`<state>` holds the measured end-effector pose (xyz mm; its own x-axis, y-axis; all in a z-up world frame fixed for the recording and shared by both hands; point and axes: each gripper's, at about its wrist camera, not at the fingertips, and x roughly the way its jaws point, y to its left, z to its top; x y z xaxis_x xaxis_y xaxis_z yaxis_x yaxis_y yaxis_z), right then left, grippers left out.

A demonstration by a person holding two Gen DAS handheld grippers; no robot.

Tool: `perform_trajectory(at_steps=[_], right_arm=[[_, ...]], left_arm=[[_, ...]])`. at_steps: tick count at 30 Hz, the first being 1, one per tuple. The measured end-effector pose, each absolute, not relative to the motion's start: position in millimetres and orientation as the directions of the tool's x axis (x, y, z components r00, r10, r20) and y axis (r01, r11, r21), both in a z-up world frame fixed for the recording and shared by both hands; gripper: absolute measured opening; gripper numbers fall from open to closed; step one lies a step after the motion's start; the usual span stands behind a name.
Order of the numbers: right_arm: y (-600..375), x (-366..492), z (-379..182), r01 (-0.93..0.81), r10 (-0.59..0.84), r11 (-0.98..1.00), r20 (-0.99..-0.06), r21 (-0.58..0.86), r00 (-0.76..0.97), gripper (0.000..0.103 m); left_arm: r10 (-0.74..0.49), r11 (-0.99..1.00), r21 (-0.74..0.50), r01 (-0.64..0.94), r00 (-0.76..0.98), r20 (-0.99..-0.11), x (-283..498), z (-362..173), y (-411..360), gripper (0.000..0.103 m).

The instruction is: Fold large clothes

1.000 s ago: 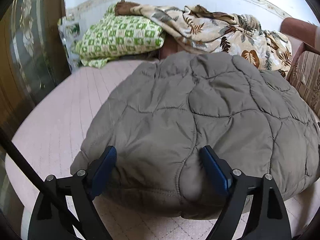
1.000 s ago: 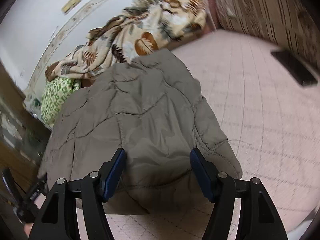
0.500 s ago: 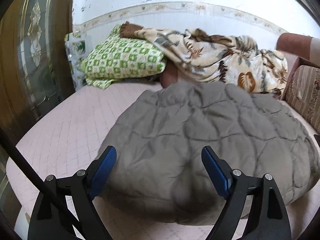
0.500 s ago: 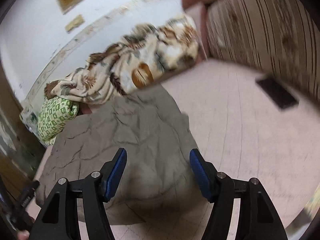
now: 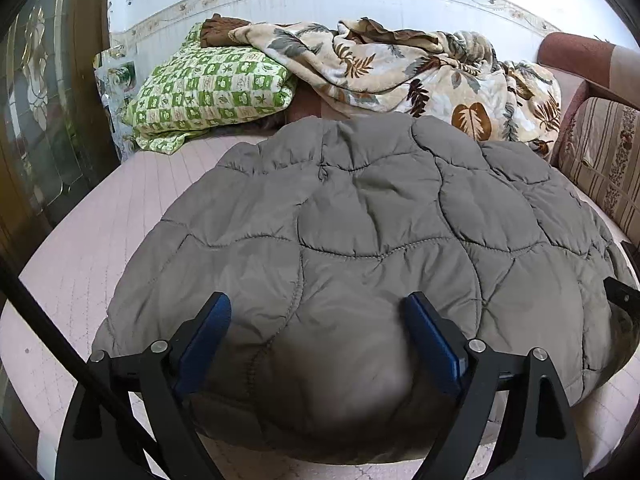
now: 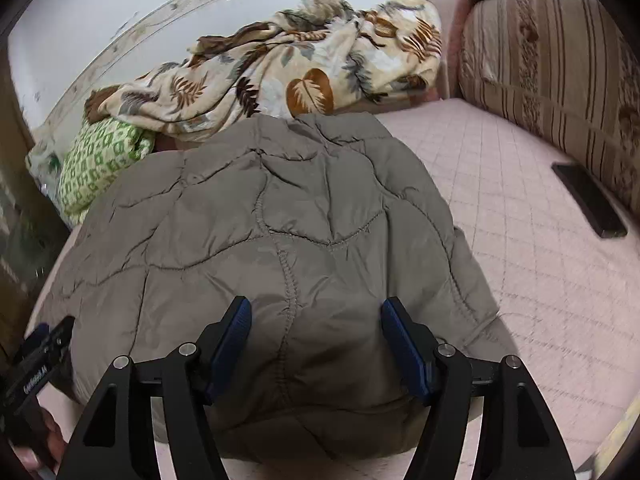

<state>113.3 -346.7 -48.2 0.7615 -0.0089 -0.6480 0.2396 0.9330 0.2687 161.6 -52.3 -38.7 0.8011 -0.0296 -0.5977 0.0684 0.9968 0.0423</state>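
Observation:
A grey-brown quilted jacket (image 5: 360, 240) lies folded into a puffy bundle on the pink quilted mattress (image 5: 88, 240). My left gripper (image 5: 318, 316) is over its near left edge. Its jaws are opening, and a bulge of the jacket sits between the blue pads (image 5: 208, 328); I cannot see them pinching it. My right gripper (image 6: 316, 320) is at the jacket's (image 6: 280, 220) near right edge. Its jaws are also opening, with padded fabric bulging between them. The left gripper's body shows at the lower left of the right wrist view.
A green checked pillow (image 5: 208, 88) and a crumpled leaf-print blanket (image 5: 400, 68) lie behind the jacket along the wall. A striped cushion back (image 6: 560, 100) borders the right side, with a dark flat device (image 6: 592, 200) beside it. A glazed wooden door (image 5: 32, 120) stands left.
Half a second ago both grippers had drawn back from the jacket; now they are forward over its near edge again. The right view has rolled slightly. The jacket lies as before.

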Motion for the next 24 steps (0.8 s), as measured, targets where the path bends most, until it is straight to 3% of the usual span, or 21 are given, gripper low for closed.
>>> perform_trajectory(at_steps=[10,17,24], right_arm=[[-287.3,90.3,-20.9,0.109,-0.046,0.99,-0.516,0.092,0.855,0.072],[-268.0,108.0,-42.8,0.064,-0.018,0.996,-0.602,0.056,0.799,0.073],[-267.0,107.4,-46.5,0.067,-0.017,0.996,-0.609,0.06,0.793,0.077]], left_arm=[[-0.026,0.996,0.06,0.073,0.817,-0.576,151.8,-33.1,-53.6,0.088],[-0.018,0.994,0.079,0.077,0.82,-0.572,150.3,-33.3,-56.6,0.088],[-0.009,0.991,0.106,0.082,0.827,-0.563,149.6,-33.3,-59.7,0.088]])
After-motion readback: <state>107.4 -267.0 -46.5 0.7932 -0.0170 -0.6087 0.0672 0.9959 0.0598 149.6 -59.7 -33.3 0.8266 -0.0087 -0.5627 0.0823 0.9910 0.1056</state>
